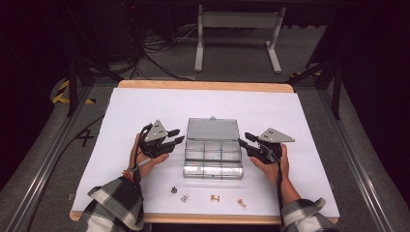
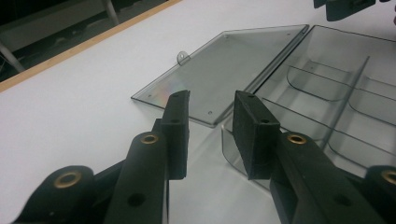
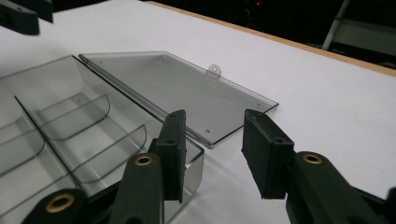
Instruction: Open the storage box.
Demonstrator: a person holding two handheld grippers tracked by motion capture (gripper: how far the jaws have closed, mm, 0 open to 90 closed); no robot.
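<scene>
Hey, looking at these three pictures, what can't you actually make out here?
- Four small metal pieces near the table's front edge, high view: too small to tell what they are.
- Clear box compartments: high view glare hides whether anything lies inside the front row.
- Left gripper and right gripper: their cables run under the plaid sleeves.
- Room behind the table: too dark.

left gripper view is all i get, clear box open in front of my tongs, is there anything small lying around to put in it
observer: yes, four small pieces lie in a row on the white sheet, between the box and the person's edge: a dark piece, a silvery piece and two golden pieces.
operator: ok and the right tongs, holding anything
observer: no, the right tongs sit at the box's right side, open and empty.
</scene>
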